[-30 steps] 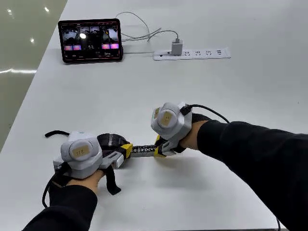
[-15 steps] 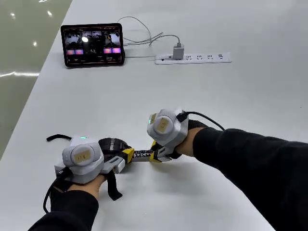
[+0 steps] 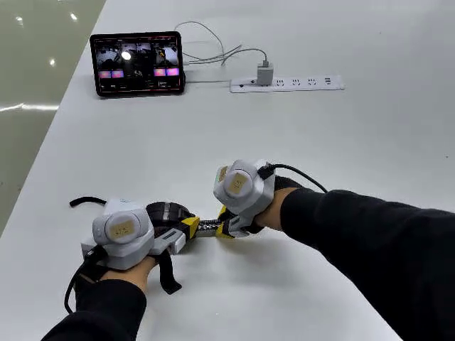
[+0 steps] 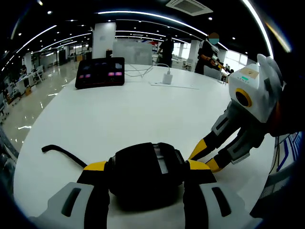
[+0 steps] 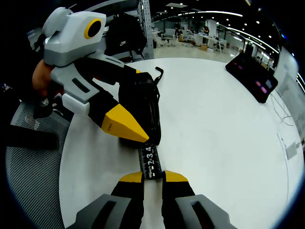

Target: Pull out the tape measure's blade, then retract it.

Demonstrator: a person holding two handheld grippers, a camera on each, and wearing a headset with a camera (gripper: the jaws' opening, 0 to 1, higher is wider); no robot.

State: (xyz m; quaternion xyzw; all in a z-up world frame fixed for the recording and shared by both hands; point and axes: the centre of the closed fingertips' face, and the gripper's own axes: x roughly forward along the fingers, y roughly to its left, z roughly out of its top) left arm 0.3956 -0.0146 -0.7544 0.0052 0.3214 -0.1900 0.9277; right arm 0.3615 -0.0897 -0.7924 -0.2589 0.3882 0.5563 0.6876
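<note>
Two claws share this: the right claw (image 5: 152, 177) pinches the end of the blade (image 5: 150, 161), with only a short numbered stretch showing just ahead of its tips before the black tape measure (image 5: 143, 107), which the left claw (image 4: 147, 168) clamps beyond on the tabletop (image 5: 214, 124). It is likely best to travel straight along the blade's line, slowly, with the tape measure pinned flat.

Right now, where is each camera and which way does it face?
Head view: on the headset, down at the table; left gripper, right gripper, sleeves show.
Left gripper view: on the left gripper, along its jaws clamping the tape measure.
Right gripper view: on the right gripper, along its jaws pinching the blade.
Gripper views share the tape measure.
</note>
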